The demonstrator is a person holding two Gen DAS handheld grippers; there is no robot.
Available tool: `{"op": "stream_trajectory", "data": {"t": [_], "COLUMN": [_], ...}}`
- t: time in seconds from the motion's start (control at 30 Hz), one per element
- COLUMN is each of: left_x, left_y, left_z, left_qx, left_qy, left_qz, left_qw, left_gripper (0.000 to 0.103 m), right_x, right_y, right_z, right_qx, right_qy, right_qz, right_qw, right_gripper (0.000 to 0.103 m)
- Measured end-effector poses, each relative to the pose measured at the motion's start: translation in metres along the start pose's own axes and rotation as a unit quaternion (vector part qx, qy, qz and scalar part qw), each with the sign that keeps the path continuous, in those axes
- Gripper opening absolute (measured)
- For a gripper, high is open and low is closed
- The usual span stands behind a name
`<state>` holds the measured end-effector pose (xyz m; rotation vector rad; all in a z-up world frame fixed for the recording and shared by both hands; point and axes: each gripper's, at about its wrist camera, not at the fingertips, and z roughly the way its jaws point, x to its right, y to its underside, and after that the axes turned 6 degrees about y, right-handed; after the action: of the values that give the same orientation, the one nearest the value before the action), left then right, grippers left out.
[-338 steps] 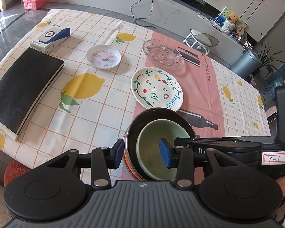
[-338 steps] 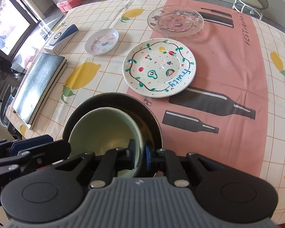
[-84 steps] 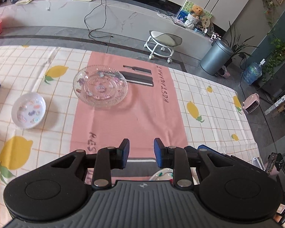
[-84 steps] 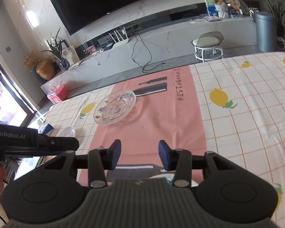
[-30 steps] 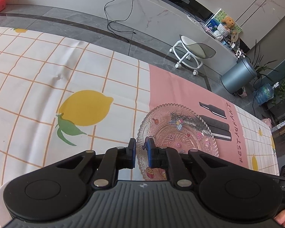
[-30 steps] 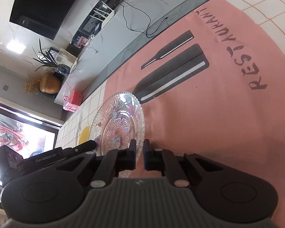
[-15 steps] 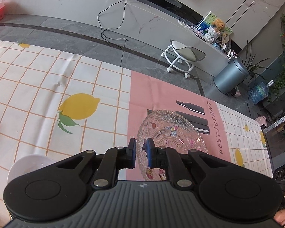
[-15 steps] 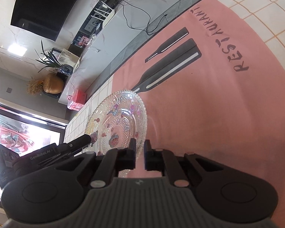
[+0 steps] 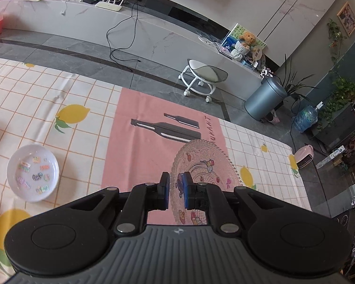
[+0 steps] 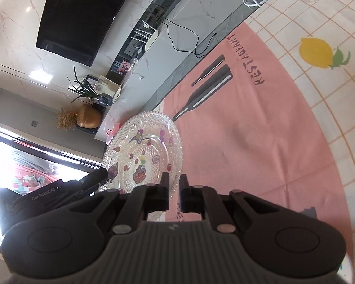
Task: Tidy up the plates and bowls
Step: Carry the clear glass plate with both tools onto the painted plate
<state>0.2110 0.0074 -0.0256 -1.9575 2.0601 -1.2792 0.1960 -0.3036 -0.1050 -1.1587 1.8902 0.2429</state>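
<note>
A clear glass plate with cartoon stickers (image 9: 203, 165) is held up off the tablecloth, tilted. My left gripper (image 9: 176, 187) is shut on its left rim. My right gripper (image 10: 174, 189) is shut on its opposite rim; the plate (image 10: 144, 151) fills the middle of the right wrist view, with the left gripper's body (image 10: 59, 189) beyond it. A small white dish with stickers (image 9: 33, 172) lies on the cloth at the left.
The tablecloth has a pink centre panel (image 9: 139, 146) with printed bottles and lemon checks (image 9: 73, 113) at the sides. Beyond the table's far edge are a white stool (image 9: 201, 75), a grey bin (image 9: 265, 99) and a low TV bench (image 9: 106, 23).
Both grippers have lifted the glass plate off the cloth and carried it back towards me and to the right. The small white dish has come into the left wrist view.
</note>
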Motion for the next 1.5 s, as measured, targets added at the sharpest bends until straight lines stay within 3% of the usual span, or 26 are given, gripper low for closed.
{"op": "stream_trajectory", "data": {"t": [0.3,0.63,0.83,1.13,1.5], "left_x": [0.056,0.062,0.047,0.035,0.04], "left_y": [0.063,0.136,0.166,0.185,0.191], "left_z": [-0.01,0.007,0.019,0.023,0.022], "left_qx": [0.004,-0.019,-0.035,-0.041,-0.037], "left_qy": [0.016,0.039,0.029,0.008,-0.013], "left_qz": [0.004,-0.049,-0.08,-0.092,-0.068], "left_qw": [0.9999,0.9978,0.9957,0.9949,0.9969], "left_gripper": [0.012,0.012,0.012,0.012,0.012], "right_x": [0.05,0.103,0.118,0.121,0.119], "right_y": [0.035,0.065,0.079,0.09,0.095], "right_z": [-0.081,-0.132,-0.133,-0.118,-0.111], "right_qx": [0.016,0.027,0.019,0.01,0.005], "right_qy": [-0.003,0.029,0.054,0.078,0.095], "right_qz": [0.02,0.032,0.029,0.008,-0.013], "right_qw": [1.0,0.999,0.998,0.997,0.995], "right_gripper": [0.006,0.006,0.005,0.005,0.005]}}
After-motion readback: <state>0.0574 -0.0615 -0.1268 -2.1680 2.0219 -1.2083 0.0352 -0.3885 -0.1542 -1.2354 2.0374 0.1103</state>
